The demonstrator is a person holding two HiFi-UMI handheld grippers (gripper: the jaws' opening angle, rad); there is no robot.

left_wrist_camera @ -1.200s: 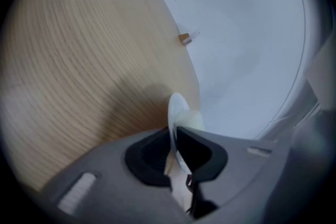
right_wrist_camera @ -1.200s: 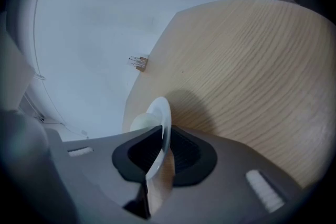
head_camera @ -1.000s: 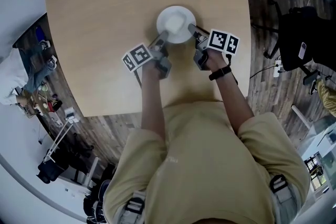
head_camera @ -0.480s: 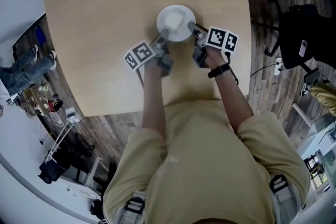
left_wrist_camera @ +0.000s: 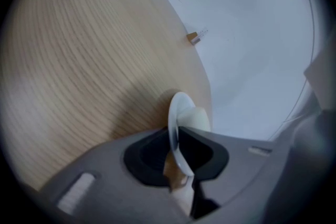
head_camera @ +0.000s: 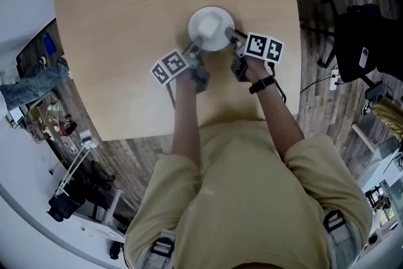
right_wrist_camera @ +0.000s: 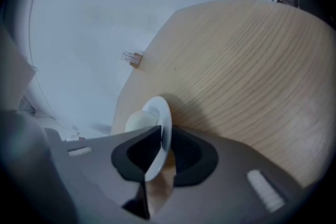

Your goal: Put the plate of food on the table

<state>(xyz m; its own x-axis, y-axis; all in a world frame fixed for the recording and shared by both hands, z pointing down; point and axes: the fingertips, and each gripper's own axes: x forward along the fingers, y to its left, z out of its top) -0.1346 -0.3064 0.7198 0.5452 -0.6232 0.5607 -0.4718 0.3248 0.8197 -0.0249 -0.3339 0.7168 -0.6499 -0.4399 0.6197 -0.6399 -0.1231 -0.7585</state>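
Round white plate (head_camera: 212, 17) bearing a pale mound of food (head_camera: 208, 26) rests flat on the light wooden table (head_camera: 113, 41), near its middle and slightly right. Left gripper (head_camera: 196, 45) is closed on the plate's near-left rim. Right gripper (head_camera: 231, 36) is closed on its near-right rim. Both sets of jaws have just been easing open, with the rim between the pads.

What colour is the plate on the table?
The plate is plain white, and it shows best in the head view.
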